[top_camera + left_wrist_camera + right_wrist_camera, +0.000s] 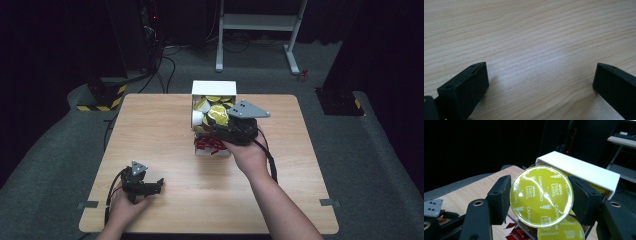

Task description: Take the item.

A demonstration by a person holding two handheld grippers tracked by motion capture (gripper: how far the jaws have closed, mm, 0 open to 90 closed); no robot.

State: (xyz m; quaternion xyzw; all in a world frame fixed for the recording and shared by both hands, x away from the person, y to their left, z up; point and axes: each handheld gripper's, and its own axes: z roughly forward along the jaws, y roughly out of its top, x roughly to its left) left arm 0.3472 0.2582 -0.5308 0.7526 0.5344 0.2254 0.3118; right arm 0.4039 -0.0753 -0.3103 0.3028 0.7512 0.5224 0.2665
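Observation:
A white box (214,88) stands at the far middle of the table, holding several yellow-lidded coffee capsules and red packets (209,144) at its near end. My right gripper (218,117) hovers over the box, shut on a yellow-green cappuccino capsule (218,115). In the right gripper view the capsule (541,196) faces the camera, its foil lid pinched between both black pads (500,198), with the box (584,171) behind and another capsule (560,231) below. My left gripper (159,185) rests near the table's front left; its jaws stand wide apart over bare wood (536,50) with nothing between them.
The wooden table (165,150) has its front edge just below the left hand. A white metal frame (257,22) stands on the floor beyond the table. Yellow-black striped tape (100,102) marks the floor at the far left. Dark surroundings close in on all sides.

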